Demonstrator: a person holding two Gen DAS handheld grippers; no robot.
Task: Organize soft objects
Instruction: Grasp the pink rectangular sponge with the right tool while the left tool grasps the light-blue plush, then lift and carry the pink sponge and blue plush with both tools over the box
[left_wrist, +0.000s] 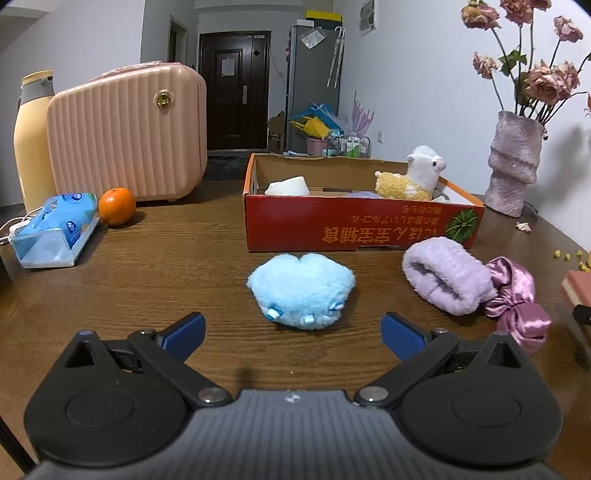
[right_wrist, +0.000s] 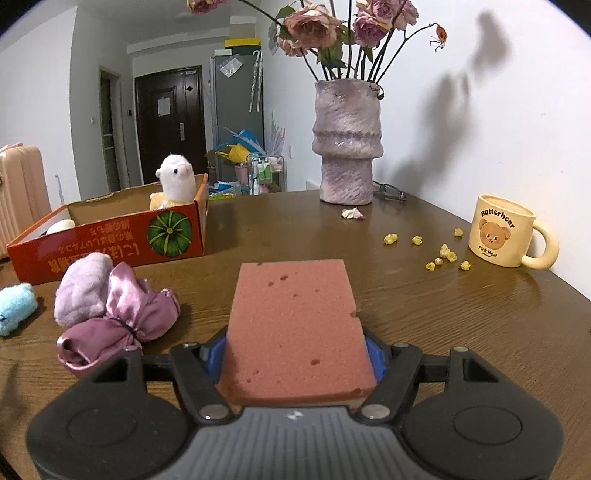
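Observation:
A light blue plush toy (left_wrist: 301, 290) lies on the wooden table just ahead of my open, empty left gripper (left_wrist: 293, 338). A lilac fuzzy sock (left_wrist: 445, 275) and a purple satin scrunchie (left_wrist: 517, 299) lie to its right; they also show in the right wrist view, sock (right_wrist: 83, 288) and scrunchie (right_wrist: 122, 317). A red cardboard box (left_wrist: 354, 225) behind them holds an alpaca plush (left_wrist: 417, 177) and a white soft item (left_wrist: 288, 185). My right gripper (right_wrist: 295, 354) is shut on a pink sponge (right_wrist: 295, 317), which rests low over the table.
A pink case (left_wrist: 129, 129), a cream bottle (left_wrist: 31, 136), an orange (left_wrist: 117, 206) and a tissue pack (left_wrist: 55, 229) stand at the left. A purple vase (right_wrist: 347, 140) with flowers, a cream mug (right_wrist: 506, 230) and yellow crumbs (right_wrist: 443, 253) are at the right.

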